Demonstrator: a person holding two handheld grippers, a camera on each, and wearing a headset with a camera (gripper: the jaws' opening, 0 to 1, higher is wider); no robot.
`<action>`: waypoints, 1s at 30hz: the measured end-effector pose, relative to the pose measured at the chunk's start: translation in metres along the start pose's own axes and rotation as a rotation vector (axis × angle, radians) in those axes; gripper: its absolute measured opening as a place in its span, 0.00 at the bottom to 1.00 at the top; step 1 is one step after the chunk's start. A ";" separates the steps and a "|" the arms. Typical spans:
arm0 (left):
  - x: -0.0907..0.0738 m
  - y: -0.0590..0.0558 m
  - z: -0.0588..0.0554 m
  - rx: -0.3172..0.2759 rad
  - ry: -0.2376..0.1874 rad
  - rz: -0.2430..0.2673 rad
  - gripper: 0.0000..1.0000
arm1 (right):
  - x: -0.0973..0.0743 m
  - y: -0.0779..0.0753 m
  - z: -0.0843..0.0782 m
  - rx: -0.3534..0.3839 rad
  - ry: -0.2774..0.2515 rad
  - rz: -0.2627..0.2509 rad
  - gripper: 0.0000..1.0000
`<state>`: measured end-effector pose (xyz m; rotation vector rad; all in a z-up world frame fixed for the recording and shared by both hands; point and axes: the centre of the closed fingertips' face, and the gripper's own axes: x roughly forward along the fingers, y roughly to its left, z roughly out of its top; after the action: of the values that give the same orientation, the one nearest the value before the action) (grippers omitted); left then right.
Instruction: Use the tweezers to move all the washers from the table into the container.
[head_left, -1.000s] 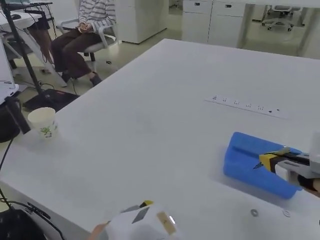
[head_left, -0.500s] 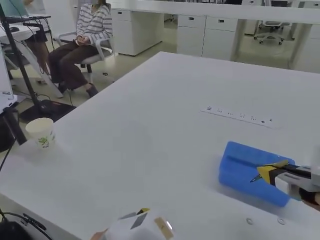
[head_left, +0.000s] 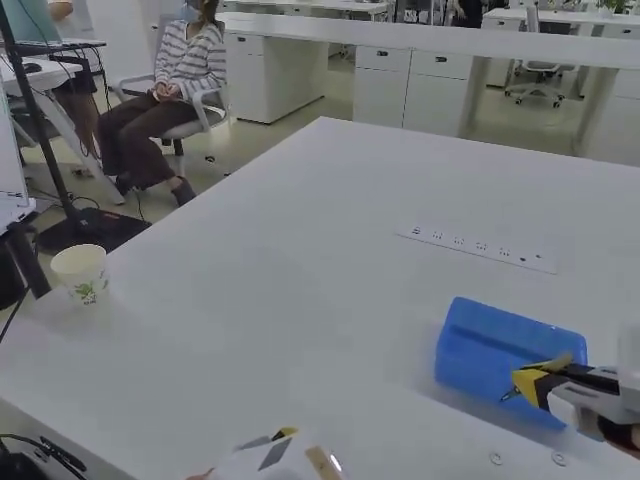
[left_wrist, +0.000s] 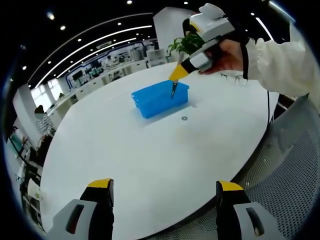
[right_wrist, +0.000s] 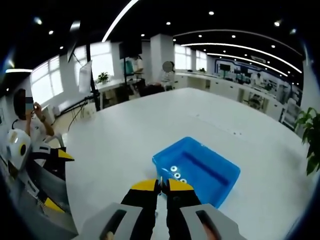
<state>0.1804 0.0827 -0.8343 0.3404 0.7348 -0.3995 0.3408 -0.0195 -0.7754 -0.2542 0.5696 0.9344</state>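
Note:
The blue container (head_left: 468, 335) stands on the white table at the right; in the right gripper view several washers (right_wrist: 176, 170) lie inside the container (right_wrist: 220, 197). My right gripper (head_left: 530, 378) hovers over its near edge, shut on thin tweezers (head_left: 508, 396) that point down. Two loose washers (head_left: 495, 459) rest on the table in front of the container. In the left gripper view, the tweezers (left_wrist: 173, 89) hang over the container (left_wrist: 150, 107), with a washer (left_wrist: 184, 118) lying beside it. My left gripper (left_wrist: 165, 187) is open and holds nothing, low at the table's near edge (head_left: 285, 450).
A paper cup (head_left: 83, 272) stands at the table's left edge. A flush power strip (head_left: 478, 246) lies behind the container. A person (head_left: 170, 90) sits on a chair beyond the far left corner, near a stand (head_left: 40, 130) with cables.
The head camera has tilted up, so everything sits lower in view. The right gripper with the tweezers has drifted from above the container's middle towards its near edge.

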 end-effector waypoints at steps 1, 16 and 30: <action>0.000 0.000 0.000 0.001 0.001 -0.001 0.86 | 0.000 0.000 -0.002 0.001 0.004 0.001 0.02; 0.000 0.000 0.001 -0.005 -0.005 0.002 0.85 | 0.003 0.007 -0.028 0.005 0.063 0.012 0.03; 0.000 0.001 0.001 -0.003 -0.001 0.004 0.85 | 0.007 0.003 -0.044 0.011 0.095 0.023 0.03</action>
<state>0.1811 0.0835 -0.8336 0.3390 0.7333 -0.3945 0.3262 -0.0318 -0.8155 -0.2832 0.6661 0.9451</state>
